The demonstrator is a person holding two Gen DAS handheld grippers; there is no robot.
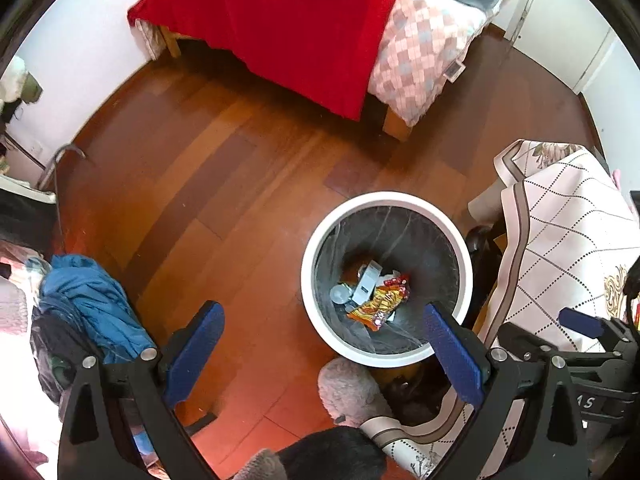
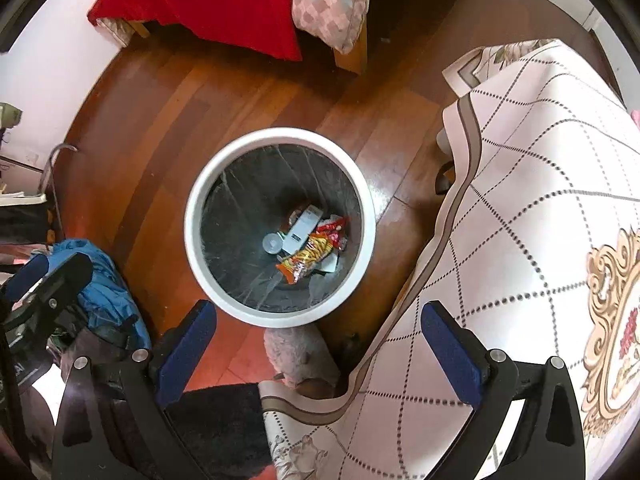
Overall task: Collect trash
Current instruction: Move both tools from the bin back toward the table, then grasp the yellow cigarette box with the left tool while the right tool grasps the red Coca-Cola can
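A round bin with a white rim point(image 1: 316, 240) point(image 2: 192, 216) and a dark liner stands on the wooden floor. At its bottom lie an orange snack wrapper point(image 1: 378, 304) point(image 2: 308, 258), a pale grey box point(image 1: 368, 280) point(image 2: 302, 230) and a small round grey lid point(image 1: 340, 293) point(image 2: 272, 243). My left gripper point(image 1: 324, 352) hangs open above the bin's near left edge, nothing between its blue pads. My right gripper point(image 2: 320, 348) is open and empty too, above the bin's near rim. One of its blue fingers point(image 1: 580, 326) shows at the right of the left wrist view.
A table under a cream patterned cloth point(image 2: 540, 200) crowds the bin's right side. A bed with a red blanket point(image 1: 280, 40) stands beyond the floor. Blue clothing point(image 1: 92, 300) is piled at the left. A fuzzy grey slipper point(image 1: 348, 392) lies just in front of the bin.
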